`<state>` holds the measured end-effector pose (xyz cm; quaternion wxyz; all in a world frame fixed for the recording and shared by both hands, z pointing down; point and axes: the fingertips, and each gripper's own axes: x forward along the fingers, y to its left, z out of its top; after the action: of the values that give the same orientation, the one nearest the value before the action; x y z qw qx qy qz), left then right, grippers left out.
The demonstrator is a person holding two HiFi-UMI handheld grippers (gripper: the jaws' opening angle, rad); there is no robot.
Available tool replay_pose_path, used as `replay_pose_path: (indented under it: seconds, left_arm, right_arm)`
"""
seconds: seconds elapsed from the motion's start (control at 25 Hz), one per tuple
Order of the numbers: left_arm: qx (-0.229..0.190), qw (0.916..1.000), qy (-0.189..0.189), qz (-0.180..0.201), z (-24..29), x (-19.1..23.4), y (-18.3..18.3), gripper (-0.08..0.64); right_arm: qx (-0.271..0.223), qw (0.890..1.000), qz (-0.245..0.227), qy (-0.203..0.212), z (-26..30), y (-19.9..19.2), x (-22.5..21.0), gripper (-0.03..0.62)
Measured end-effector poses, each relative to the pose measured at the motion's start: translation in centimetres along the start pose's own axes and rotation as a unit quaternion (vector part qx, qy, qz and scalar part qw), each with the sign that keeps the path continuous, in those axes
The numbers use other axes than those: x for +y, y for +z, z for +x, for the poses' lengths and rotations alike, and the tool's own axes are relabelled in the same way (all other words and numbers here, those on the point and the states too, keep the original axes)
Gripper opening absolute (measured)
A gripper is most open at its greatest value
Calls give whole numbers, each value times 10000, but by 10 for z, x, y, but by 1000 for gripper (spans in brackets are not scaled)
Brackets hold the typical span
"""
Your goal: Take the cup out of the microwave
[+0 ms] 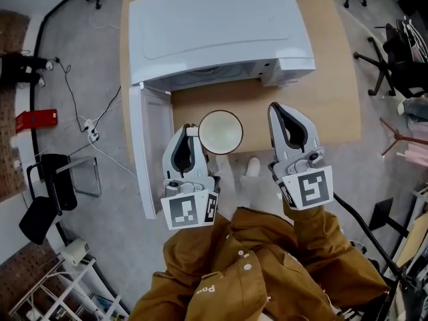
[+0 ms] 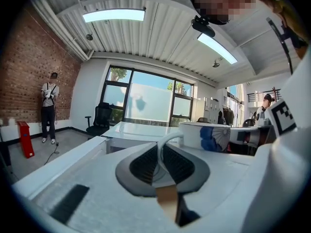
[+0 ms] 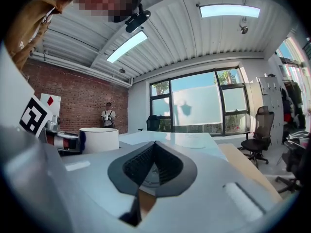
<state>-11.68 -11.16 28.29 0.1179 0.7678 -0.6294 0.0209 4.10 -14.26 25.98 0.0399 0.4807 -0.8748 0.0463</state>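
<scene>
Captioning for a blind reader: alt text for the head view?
The left gripper holds a white cup by its handle, outside a microwave whose door stands open. The right gripper, jaws shut and empty, is beside the cup.

White microwave (image 1: 214, 29) stands on wooden table (image 1: 334, 92).

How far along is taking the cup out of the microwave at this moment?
Done: the cup is outside the microwave, beside its open door. In hand: the left gripper holds it by the handle; the right gripper is shut and empty. Left: setting it down, probably on the table.
</scene>
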Motion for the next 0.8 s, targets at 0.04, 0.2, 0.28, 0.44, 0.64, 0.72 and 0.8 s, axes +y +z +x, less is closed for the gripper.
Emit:
replay_pose_path:
  seconds: [0.04, 0.2, 0.28, 0.44, 0.64, 0.72, 0.8]
  left_arm:
    - [0, 10000, -14, 9, -4, -1, 3, 43]
    - [-75, 9999, -8, 72, -11, -3, 20, 43]
    - [-129, 9999, 8, 93, -12, -2, 27, 43]
    - [-177, 9998, 36, 69, -15, 0, 33, 43]
    - [-192, 9998, 58, 30, -18, -1, 31, 43]
    - [-189, 9998, 61, 8, -20, -1, 30, 43]
    - [-188, 9998, 66, -6, -22, -1, 30, 43]
  right_arm:
    - [6, 10000, -19, 3, -1, 4, 2, 5]
    - [-42, 10000, -13, 69, -2, 18, 8, 5]
    - [-64, 9999, -10, 94, -3, 22, 11, 5]
    - [-57, 9999, 15, 132, -6, 23, 17, 5]
    - [-48, 9998, 1, 180, -9, 20, 21, 5]
    - [-34, 9998, -8, 190, -11, 20, 23, 5]
    - [-28, 9998, -15, 199, -13, 20, 25, 5]
